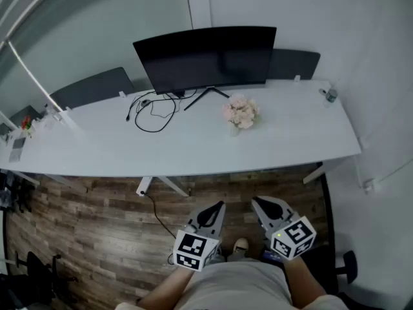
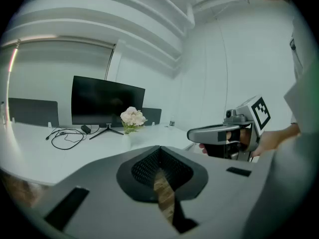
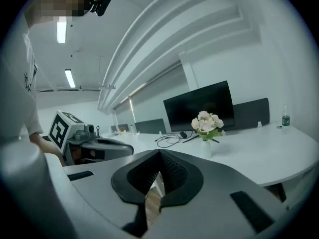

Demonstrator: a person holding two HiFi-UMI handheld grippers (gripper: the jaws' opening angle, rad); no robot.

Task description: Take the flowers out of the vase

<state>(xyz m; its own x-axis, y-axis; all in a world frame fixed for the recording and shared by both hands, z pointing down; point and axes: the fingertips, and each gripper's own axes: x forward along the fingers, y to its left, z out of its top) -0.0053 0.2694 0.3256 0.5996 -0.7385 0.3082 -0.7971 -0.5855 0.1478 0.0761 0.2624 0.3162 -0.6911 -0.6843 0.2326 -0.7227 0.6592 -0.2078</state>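
From the head view, the white worktop (image 1: 290, 141) runs across the frame with a monitor (image 1: 205, 57) at its far edge and a loose cable (image 1: 151, 112) in front of it. The flowers (image 1: 241, 112) stand in their small vase (image 1: 235, 131) near the middle of the worktop, just right of the monitor's stand. The left gripper (image 1: 218, 205) and right gripper (image 1: 256, 201) hang side by side close to the person's body. They are over the wooden floor (image 1: 97, 225), short of the worktop's near edge and well apart from the vase.

In the left gripper view, its fingers (image 2: 99, 183) are clenched together on nothing, and the flowers sit far ahead.

In the right gripper view, its fingers (image 3: 224, 183) are likewise clenched and empty, with the bouquet upright in the vase beyond them.

The task looks not yet begun; this is the approach. Next, one gripper likely needs to reach over the near edge, spread its fingers, and close on the stems above the vase's rim. The other could steady the vase, which might tip.
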